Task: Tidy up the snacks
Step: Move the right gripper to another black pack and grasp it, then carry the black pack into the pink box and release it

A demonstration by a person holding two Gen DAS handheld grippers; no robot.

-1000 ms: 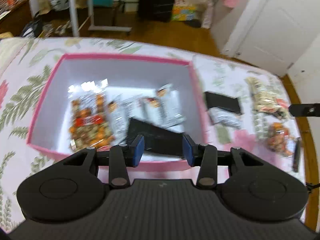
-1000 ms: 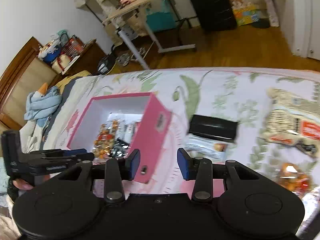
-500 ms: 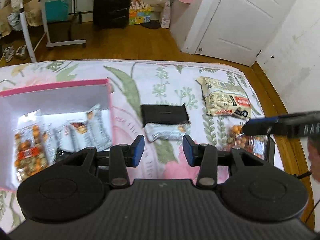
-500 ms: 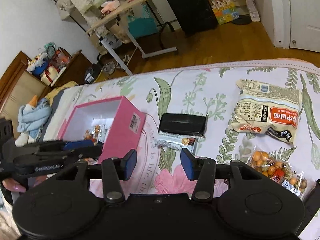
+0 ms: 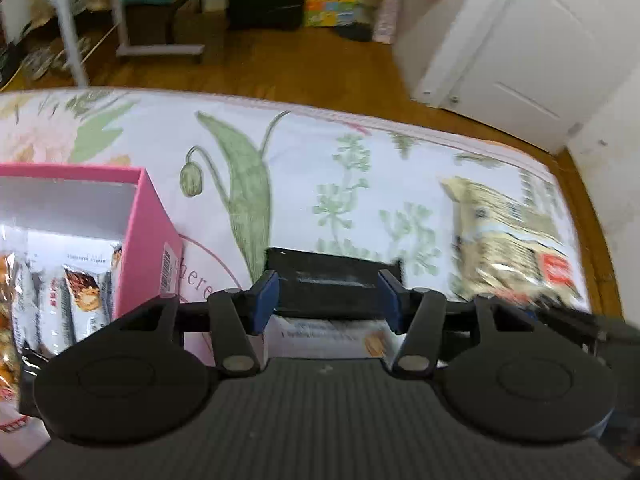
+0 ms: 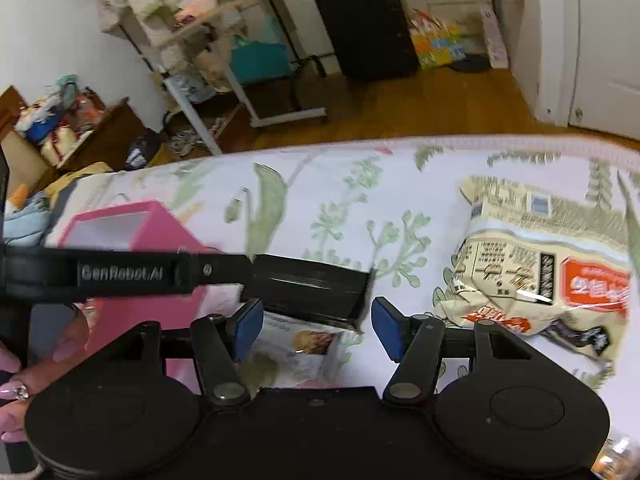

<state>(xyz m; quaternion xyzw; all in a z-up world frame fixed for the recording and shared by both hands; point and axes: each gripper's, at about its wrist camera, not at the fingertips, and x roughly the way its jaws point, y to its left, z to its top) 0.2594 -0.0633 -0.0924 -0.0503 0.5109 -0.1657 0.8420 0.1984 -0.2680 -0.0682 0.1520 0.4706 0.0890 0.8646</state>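
Black packet (image 5: 332,284) on bedspread (image 5: 320,184) just ahead of L gripper (image 5: 328,300), jaws opening, nothing clamped, R gripper (image 6: 316,326) opening too, empty, pink box (image 5: 148,240) to L side w/ snacks.

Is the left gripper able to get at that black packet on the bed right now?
Probably yes. The left gripper, its jaws opening and empty, points at the black packet, which lies uncovered on the bedspread beside the pink box, with nothing between.
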